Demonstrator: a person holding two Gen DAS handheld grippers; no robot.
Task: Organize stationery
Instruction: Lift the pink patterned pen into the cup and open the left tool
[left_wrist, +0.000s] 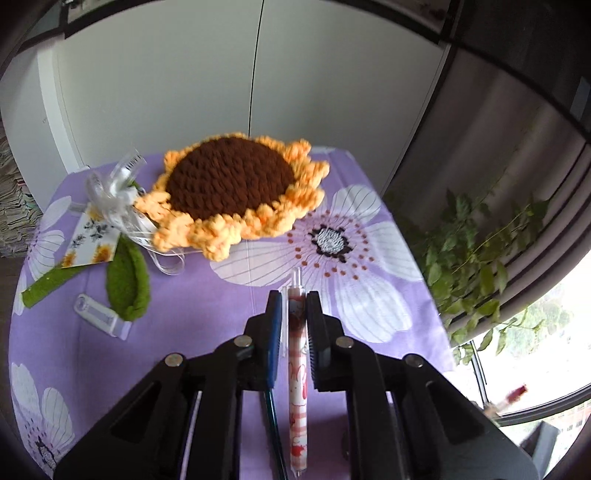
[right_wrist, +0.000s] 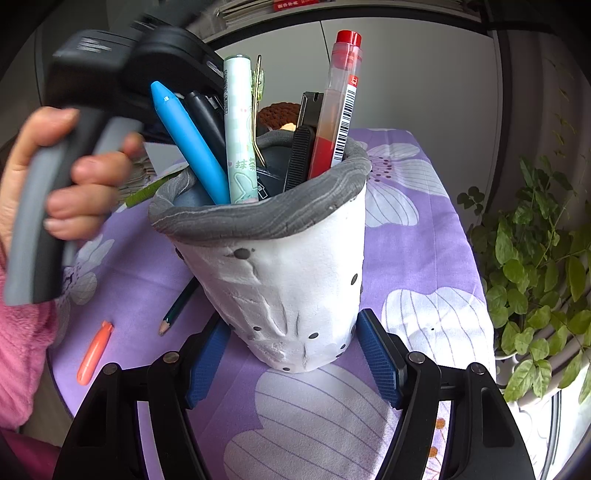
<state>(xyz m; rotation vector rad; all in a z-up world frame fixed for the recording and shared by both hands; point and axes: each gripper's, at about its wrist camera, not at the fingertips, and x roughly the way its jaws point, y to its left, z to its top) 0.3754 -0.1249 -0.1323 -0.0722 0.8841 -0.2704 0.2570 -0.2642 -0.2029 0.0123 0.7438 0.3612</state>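
Note:
In the left wrist view my left gripper (left_wrist: 291, 306) is shut on a pink-and-white patterned pen (left_wrist: 297, 369), held lengthwise between the fingers above the purple floral tablecloth (left_wrist: 184, 332). In the right wrist view my right gripper (right_wrist: 291, 343) is shut on the base of a white clay pen holder (right_wrist: 288, 280) with a grey rim, standing upright. The holder contains a blue pen (right_wrist: 188, 144), a pale green pen (right_wrist: 240, 129), a red-capped pen (right_wrist: 338, 107) and dark items. The left gripper's handle (right_wrist: 85, 122), held by a hand, is up at the left behind the holder.
A crocheted sunflower (left_wrist: 232, 188) with green leaf (left_wrist: 127, 284) and ribbon lies at the table's far side. A clear plastic clip (left_wrist: 99, 314) lies left. A pencil (right_wrist: 179, 306) and an orange cap (right_wrist: 94, 352) lie left of the holder. A leafy plant (right_wrist: 532, 273) stands right of the table.

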